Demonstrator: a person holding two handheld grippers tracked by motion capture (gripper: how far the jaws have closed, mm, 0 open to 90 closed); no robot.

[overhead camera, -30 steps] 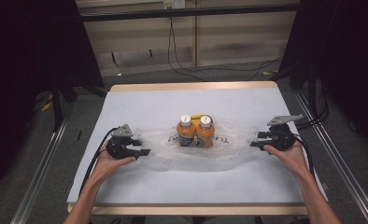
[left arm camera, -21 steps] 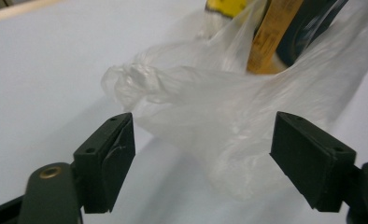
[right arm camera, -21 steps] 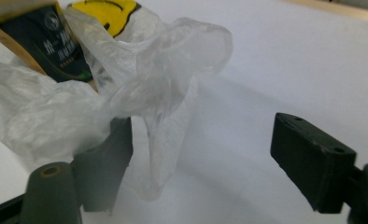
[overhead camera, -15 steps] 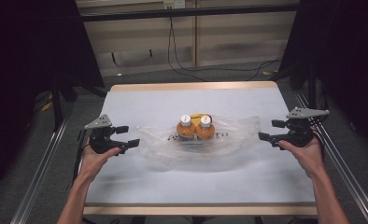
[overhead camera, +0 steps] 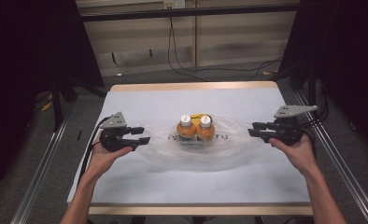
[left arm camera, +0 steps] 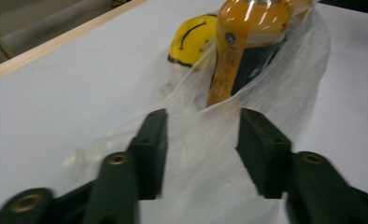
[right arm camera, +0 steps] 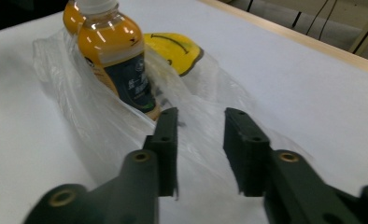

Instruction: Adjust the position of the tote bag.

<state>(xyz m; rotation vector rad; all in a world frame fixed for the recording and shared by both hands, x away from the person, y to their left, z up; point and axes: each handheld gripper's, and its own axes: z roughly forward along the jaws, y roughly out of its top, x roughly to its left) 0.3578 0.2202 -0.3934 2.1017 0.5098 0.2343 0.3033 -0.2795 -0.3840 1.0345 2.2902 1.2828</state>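
Two orange drink bottles with white caps stand together inside a clear plastic bag at the middle of the white table, with a yellow smiley-face item behind them. My left gripper hovers at the bag's left end, pointing at it. My right gripper hovers at the right end. Both sets of jaws have just been closing and still stand apart. In the left gripper view the left gripper frames thin bag film and a bottle. The right gripper frames film too; no pad presses on it.
The white table top has a wooden rim at the far edge. Metal rails run along both sides. Cables lie on the floor beyond the table, with dark curtains left and right.
Both grippers have risen and shifted out from the bag's ends. Their jaws spread wide half a second ago and now stand narrower. The bag and bottles have stayed put.
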